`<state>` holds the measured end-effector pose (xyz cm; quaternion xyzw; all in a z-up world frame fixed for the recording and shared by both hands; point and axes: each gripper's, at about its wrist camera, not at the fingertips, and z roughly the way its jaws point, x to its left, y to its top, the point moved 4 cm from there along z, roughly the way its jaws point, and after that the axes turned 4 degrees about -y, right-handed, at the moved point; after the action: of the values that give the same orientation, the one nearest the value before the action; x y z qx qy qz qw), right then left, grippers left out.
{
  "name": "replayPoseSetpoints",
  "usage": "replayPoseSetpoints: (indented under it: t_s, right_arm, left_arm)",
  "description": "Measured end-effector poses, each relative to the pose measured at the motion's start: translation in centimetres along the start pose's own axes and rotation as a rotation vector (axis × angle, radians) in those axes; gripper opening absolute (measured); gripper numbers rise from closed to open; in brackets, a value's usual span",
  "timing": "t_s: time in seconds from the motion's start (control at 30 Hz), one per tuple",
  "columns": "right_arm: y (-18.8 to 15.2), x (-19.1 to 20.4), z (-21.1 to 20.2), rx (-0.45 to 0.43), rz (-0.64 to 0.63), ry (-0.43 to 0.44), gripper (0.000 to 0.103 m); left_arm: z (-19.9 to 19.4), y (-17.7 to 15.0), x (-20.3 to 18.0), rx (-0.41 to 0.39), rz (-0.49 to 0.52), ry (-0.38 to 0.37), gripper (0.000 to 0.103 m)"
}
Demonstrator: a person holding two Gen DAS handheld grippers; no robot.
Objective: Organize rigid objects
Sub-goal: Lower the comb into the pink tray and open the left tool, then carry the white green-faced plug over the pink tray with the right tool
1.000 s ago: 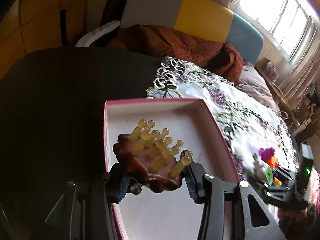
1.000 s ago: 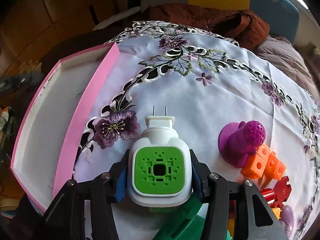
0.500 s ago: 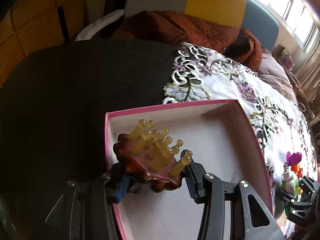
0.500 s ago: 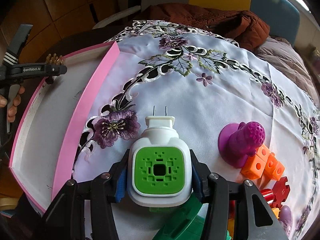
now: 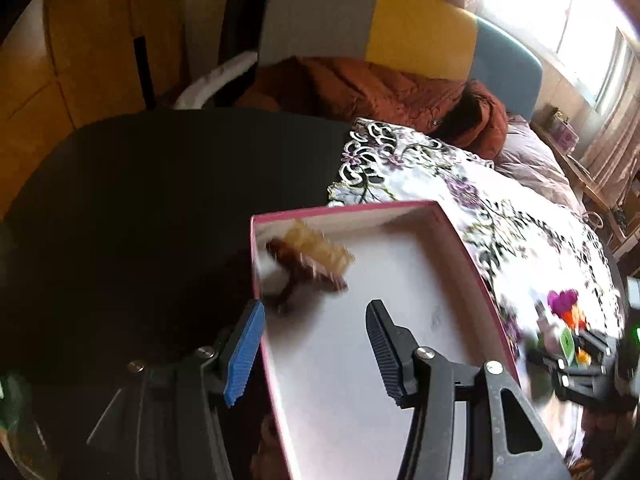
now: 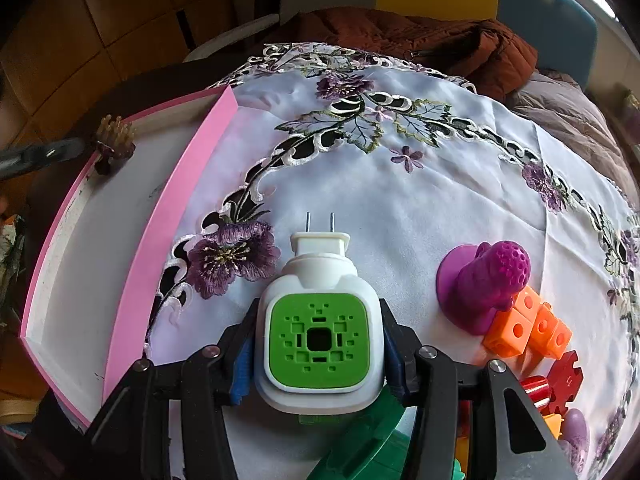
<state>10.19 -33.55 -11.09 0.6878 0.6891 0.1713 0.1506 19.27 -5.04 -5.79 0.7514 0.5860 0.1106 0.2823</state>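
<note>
Embroidered white cloth (image 6: 420, 208) with purple flowers covers most of a dark round table (image 5: 152, 208), a pink-rimmed box (image 5: 472, 268) sitting at the cloth's edge. Nearest in the right wrist view, the right gripper (image 6: 318, 356) is clamped on a white plug-in device (image 6: 320, 320) with a green perforated face, both pads pressed to its sides, its two metal prongs pointing away over the cloth. A green plastic piece (image 6: 360, 448) below it is cut off by the frame. Just to the right lie a purple knobbed toy (image 6: 484, 284), orange blocks (image 6: 528, 328) and a red gear-shaped piece (image 6: 564, 376), partly hidden behind the gripper's finger. Nearest in the left wrist view, the left gripper (image 5: 316, 348) has just been opening; its jaws stand apart with nothing between them, the left finger outside the box wall and the right one over the white floor. Beyond it a brown brush with amber bristles (image 5: 310, 264) lies in the box's far left corner, blurred, so its exact pose is hard to tell; the right wrist view shows it bristles-up beside the wall. Farther back a rust-coloured jacket (image 5: 368, 92) is heaped on a grey, yellow and blue seat (image 5: 420, 40), and the window (image 5: 560, 20) is washed out by glare
</note>
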Motion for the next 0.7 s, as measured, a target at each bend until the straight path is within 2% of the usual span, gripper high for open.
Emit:
replayPoseSetpoints:
  t_s: [0.33, 0.5, 0.6, 0.7]
  right_arm:
    - [-0.1, -0.1, 0.0, -0.016, 0.029, 0.009, 0.058]
    - [-0.1, -0.1, 0.0, -0.015, 0.049, -0.002, 0.059]
    - [0.0, -0.1, 0.0, -0.009, 0.073, -0.007, 0.066]
    - [-0.1, -0.1, 0.1, -0.007, 0.088, -0.032, 0.067]
  left_arm:
    - [-5.5, -6.2, 0.2, -0.064, -0.052, 0.058, 0.053]
    - [-6.5, -8.4, -0.1, -0.076, -0.053, 0.073, 0.053]
    - [-6.7, -9.1, -0.3, -0.077, -0.047, 0.068, 0.053]
    - [-6.9, -9.5, -0.6, -0.077, -0.037, 0.063, 0.053]
